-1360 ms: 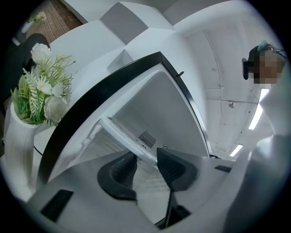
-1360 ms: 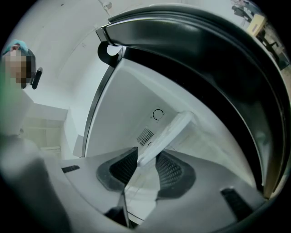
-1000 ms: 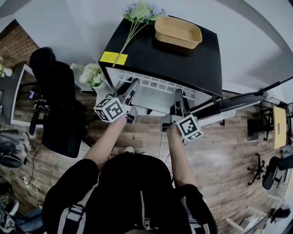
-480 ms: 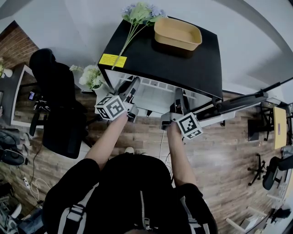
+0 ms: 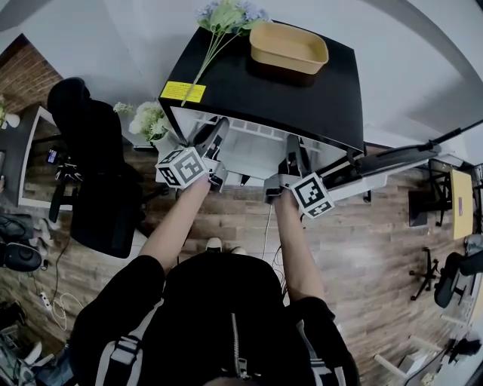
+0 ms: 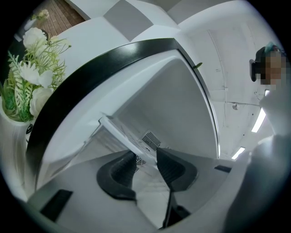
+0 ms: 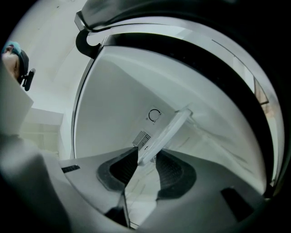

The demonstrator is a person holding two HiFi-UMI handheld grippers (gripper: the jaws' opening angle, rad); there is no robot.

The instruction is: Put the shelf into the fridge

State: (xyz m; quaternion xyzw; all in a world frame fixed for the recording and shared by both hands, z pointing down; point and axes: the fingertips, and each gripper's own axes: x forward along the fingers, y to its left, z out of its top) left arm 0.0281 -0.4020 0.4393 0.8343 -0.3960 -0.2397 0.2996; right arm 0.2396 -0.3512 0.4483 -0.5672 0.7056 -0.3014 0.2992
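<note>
- Shelf (image 5: pixel 253 153) (white, with see-through parts) lies in the open front of the black fridge (image 5: pixel 302 87), inside the white part.
- The left gripper (image 5: pixel 213 139) is clamped on the shelf's front edge on the left side. In the left gripper view the thin edge runs right between the two dark pads.
- The right gripper (image 5: pixel 293 160) is clamped on the front edge on the right side. In the right gripper view the white strip of the shelf pokes up from between its pads.
- Both grippers reach into the fridge opening, side by side but apart.
- The fridge door (image 5: pixel 400 160) hangs open on the right.
- On top of the fridge sit a tan tub (image 5: pixel 289 47), some flowers (image 5: pixel 226 15) lying flat, and a yellow sticker (image 5: pixel 181 92) near the front corner.
- A black chair (image 5: pixel 90 151) stands to the left on the wood floor (image 5: pixel 377 249).
- White flowers (image 5: pixel 147 121) stand just beside the fridge's left side (I cannot tell what they stand in).
</note>
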